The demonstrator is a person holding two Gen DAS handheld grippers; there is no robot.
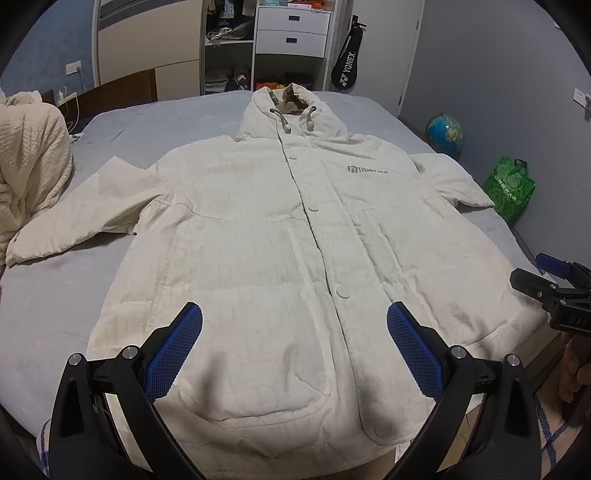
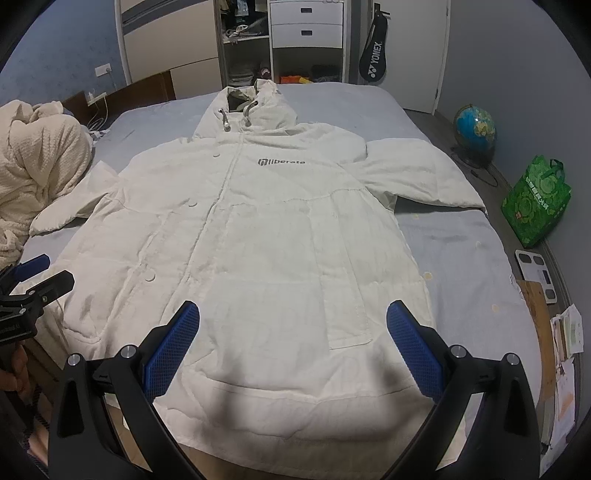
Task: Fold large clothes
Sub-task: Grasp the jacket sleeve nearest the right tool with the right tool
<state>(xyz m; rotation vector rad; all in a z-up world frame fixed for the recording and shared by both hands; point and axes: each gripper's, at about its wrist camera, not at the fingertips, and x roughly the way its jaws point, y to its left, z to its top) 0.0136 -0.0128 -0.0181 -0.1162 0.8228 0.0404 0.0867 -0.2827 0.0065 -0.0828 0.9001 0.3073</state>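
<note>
A large cream hooded coat lies face up and spread flat on the grey bed, hood toward the far side, both sleeves out to the sides, front snapped closed. The left gripper hovers open above the coat's lower hem, blue pads wide apart with nothing between them. In the right wrist view the same coat fills the bed, and the right gripper hangs open over the hem on the coat's right half. Each gripper shows at the edge of the other's view: the right one, the left one.
A cream knitted blanket is heaped at the bed's left. On the floor at the right stand a globe, a green bag, a scale and papers. Shelves with drawers and a racket bag line the far wall.
</note>
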